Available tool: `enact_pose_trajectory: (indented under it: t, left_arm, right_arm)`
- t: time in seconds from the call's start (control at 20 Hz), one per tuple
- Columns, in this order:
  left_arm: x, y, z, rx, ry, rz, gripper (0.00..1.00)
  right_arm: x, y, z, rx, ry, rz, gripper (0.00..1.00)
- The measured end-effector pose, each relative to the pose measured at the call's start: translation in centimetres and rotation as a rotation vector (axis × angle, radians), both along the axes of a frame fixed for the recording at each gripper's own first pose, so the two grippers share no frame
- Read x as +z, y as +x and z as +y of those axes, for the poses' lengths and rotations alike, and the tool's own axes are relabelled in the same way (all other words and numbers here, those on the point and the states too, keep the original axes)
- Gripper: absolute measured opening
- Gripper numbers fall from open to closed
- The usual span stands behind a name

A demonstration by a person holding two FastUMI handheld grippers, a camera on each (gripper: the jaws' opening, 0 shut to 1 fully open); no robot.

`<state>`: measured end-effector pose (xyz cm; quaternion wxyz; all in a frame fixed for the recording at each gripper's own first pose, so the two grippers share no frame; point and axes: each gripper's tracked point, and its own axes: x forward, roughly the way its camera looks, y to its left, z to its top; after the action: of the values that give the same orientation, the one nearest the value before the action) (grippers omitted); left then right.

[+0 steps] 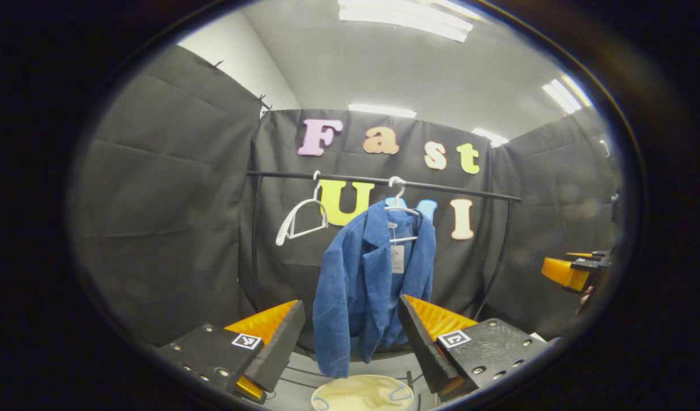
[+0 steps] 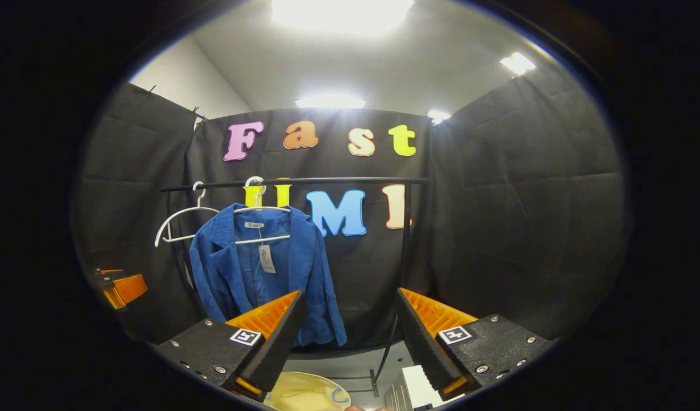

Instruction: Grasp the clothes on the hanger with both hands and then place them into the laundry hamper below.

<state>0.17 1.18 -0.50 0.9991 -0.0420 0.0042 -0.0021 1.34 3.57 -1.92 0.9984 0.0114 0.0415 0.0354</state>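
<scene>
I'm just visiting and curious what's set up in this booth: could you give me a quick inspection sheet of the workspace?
Surface: pale floor under the rack.
Job's things: blue corduroy jacket hanging on a white hanger on the black clothes rail; cream laundry hamper on the floor below it.
Clutter: spare empty white hanger; white boxy object.
Grippers: left gripper open, short of the jacket; right gripper open, holding nothing.
Cables: nothing seen.
Surroundings: black cloth walls, ceiling lights.
</scene>
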Motion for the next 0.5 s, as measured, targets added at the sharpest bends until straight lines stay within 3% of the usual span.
enact_pose_trajectory:
  t: [0.25, 0.5]
  left_arm:
    - [1.3, 1.8, -1.1, 0.001, 0.004, -0.006, 0.96]
    - [0.9, 5.9, -3.2, 0.036, 0.000, 0.026, 0.96]
  right_arm:
    - [0.2, 3.6, 1.0, 0.044, 0.037, 0.021, 0.96]
    - [-1.0, 9.1, 3.6, 0.148, 0.094, 0.061, 0.96]
